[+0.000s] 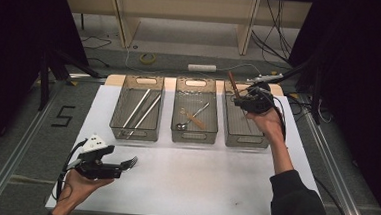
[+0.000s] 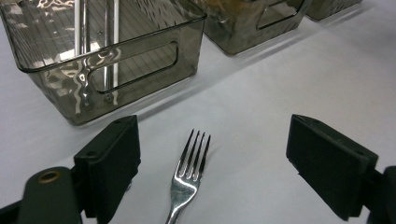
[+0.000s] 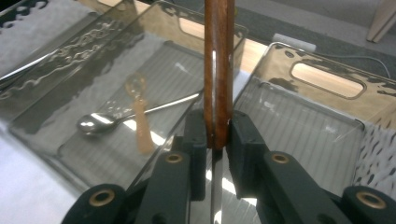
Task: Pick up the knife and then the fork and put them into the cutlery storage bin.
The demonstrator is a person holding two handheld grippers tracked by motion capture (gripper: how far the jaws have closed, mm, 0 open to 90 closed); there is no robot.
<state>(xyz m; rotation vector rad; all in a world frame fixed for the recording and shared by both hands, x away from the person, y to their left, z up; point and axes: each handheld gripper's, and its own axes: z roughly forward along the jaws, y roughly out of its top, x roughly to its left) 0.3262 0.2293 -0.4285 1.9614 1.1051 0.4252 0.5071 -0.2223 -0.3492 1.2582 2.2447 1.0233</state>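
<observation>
My left gripper (image 2: 217,163) stands open low over the white table near its front left corner. A steel fork (image 2: 187,182) lies on the table between its jaws, touching neither pad. From above, the fork's tines (image 1: 132,160) stick out past the left gripper (image 1: 124,164) toward the right. My right gripper (image 3: 218,133) is shut on a wooden-handled utensil (image 3: 218,70), whose metal part runs down between the jaws. In the high view the right gripper (image 1: 239,101) hovers above the right bin (image 1: 246,141), and the wooden handle (image 1: 232,82) points up and away.
Three smoky clear bins stand in a row at the back. The left bin (image 1: 121,108) holds long metal rods. The middle bin (image 1: 196,79) holds a metal spoon (image 3: 95,122) and a small wooden-handled piece (image 3: 140,126). Cables and shelf legs lie beyond the table.
</observation>
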